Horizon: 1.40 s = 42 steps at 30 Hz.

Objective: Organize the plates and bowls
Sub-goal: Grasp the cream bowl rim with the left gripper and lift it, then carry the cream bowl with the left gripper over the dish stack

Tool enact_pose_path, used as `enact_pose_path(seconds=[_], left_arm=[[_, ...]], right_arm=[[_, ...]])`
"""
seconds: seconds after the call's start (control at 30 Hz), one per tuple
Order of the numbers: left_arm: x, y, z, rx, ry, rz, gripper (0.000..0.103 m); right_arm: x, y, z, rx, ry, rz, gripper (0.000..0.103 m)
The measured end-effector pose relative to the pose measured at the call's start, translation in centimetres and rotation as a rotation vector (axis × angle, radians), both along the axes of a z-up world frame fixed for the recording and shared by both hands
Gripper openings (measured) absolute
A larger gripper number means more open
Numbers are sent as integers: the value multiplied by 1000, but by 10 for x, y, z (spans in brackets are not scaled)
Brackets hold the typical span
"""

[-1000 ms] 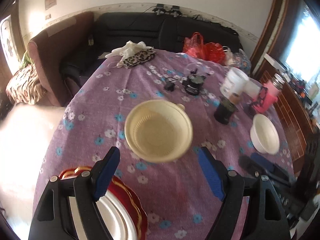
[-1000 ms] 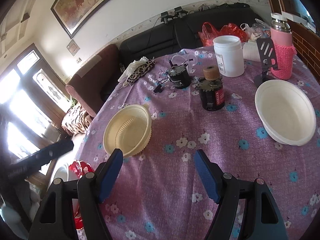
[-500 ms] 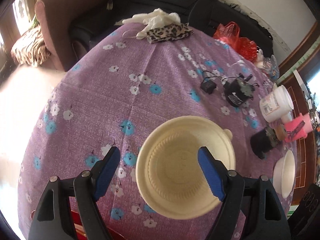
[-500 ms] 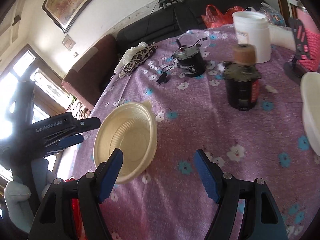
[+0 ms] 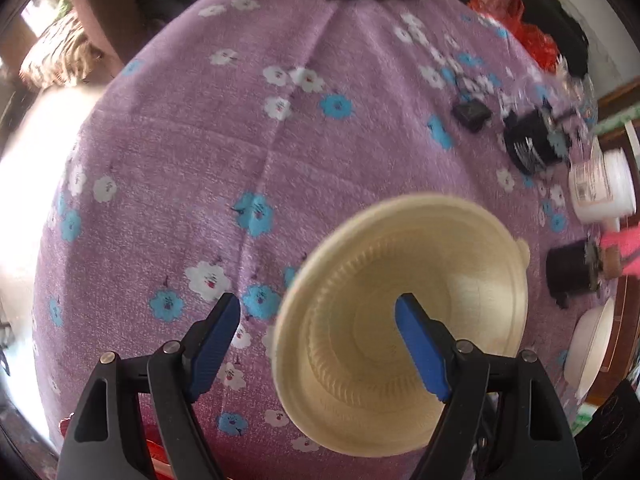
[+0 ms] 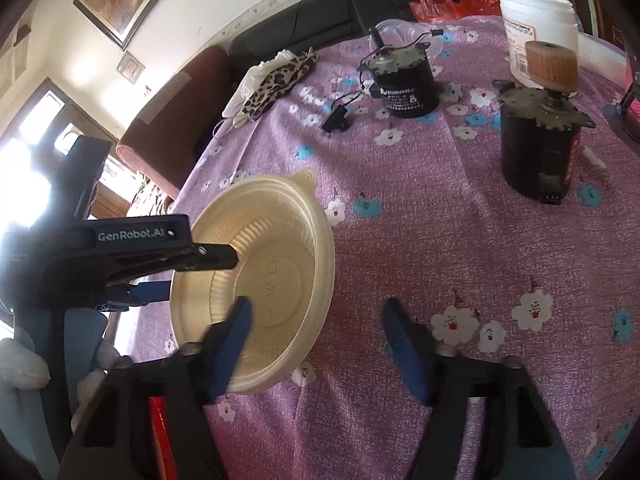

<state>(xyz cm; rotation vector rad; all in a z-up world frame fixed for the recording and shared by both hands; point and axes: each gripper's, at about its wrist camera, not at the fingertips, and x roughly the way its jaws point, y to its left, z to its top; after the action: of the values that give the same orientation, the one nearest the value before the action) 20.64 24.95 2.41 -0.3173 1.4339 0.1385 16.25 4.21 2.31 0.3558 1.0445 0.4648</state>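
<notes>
Cream bowl (image 6: 280, 272) sits upright on the purple flowery cloth of the counter (image 6: 440, 240), and both grippers are crowding it at once.

The left gripper (image 5: 316, 304) points pretty much straight down at it with its jaws spread wide. One blue finger hangs over the cloth just outside the bowl's rim, the other over the inside of the bowl, so the rim is between them. It isn't pinched, though, as far as I can see.

The right gripper (image 6: 319, 308) comes in at a slant from the near side. Its jaws have just been closing and now stand at a middling gap. One finger is over the bowl's inside wall, the other over bare cloth beside the bowl, with the near rim between them. The fingers are blurry, but neither pad looks pressed on the rim.

Beyond the bowl are two black motor-looking cylinders (image 6: 404, 84) (image 6: 536, 148), with a white tub (image 6: 536, 20) behind them. A leopard-print cloth (image 6: 280, 80) lies at the far edge. A white bowl (image 5: 592, 344) sits well apart from the cream one, near the counter's edge.
</notes>
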Motion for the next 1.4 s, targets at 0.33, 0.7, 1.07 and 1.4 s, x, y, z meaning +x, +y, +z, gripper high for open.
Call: enact_pose_path(seconds=[0.33,0.7,1.07,1.4], left_arm=[[-22,-37,24,42,-64,-108,15],[-109,-66,87,5,-294,-174,15],[-223,-87,149,72,-671,-190,16],[-294,-52,155,111,-784,-74,16]], right_arm=[[-17,-32,15,40,-11,-58,22],[-96,-77,72,83,-177,-120,22],[-171,-91,106,144,-290,-123,22],[-231,-55,139,128,-411,-31,22]])
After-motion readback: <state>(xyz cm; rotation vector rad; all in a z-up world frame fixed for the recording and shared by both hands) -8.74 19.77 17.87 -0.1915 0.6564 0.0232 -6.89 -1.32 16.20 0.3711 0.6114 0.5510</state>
